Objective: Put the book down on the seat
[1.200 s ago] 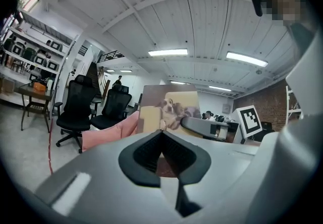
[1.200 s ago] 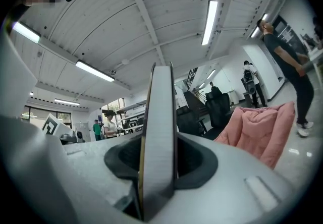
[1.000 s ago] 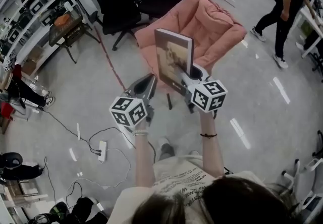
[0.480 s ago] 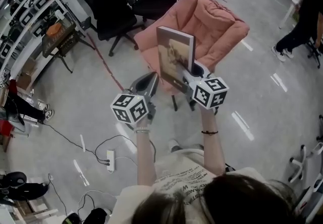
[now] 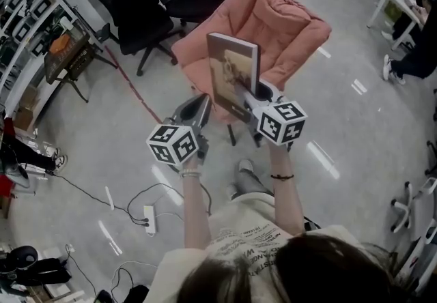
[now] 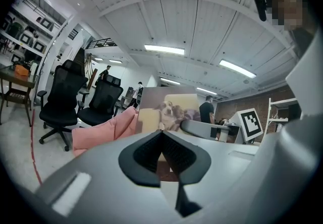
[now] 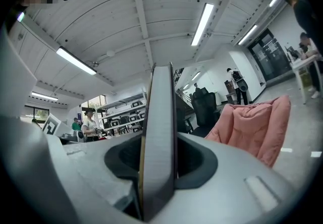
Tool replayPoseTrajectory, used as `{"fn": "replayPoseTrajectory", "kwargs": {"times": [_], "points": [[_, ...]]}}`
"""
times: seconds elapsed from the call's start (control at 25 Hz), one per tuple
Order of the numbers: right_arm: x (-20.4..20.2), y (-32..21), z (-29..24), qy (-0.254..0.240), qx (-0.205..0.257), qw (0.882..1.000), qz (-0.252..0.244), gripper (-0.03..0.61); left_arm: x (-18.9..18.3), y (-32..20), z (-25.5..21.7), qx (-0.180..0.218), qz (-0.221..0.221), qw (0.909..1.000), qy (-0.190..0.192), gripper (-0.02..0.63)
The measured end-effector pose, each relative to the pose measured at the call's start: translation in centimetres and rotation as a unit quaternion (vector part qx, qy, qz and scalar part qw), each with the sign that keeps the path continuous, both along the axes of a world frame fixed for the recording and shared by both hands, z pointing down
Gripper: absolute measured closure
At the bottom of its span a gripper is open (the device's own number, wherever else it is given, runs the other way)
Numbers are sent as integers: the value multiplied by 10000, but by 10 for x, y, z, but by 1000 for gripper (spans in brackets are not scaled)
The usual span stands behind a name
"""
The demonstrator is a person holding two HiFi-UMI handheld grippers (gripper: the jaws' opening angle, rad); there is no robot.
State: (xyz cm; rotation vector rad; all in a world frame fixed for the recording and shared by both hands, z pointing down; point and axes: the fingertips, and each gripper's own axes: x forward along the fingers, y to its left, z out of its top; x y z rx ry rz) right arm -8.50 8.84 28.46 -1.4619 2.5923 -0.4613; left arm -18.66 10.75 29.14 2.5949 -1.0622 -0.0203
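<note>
Cream printed T-shirt [image 5: 249,243], dark wristband [image 5: 280,176], perhaps a hair tie

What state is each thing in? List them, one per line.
book: upright, clamped at its lower edge, in the air and not yet on the seat.
right gripper: shut on the book.
left gripper: shut, nothing between its jaws.
pink chair: nothing seen on the part of the seat that shows.
black office chairs: unoccupied.
</note>
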Motion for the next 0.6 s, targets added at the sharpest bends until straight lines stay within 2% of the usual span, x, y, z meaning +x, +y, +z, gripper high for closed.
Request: {"fn": "replayPoseTrajectory", "kwargs": {"times": [0.36, 0.6], "points": [[3, -44, 4, -26, -73, 9999, 95, 433, 2, -45, 7, -79, 79, 9999, -56, 615], [15, -106, -7, -47, -205, 9994, 257, 433, 9, -104, -2, -190, 209, 9996, -94, 615]]}}
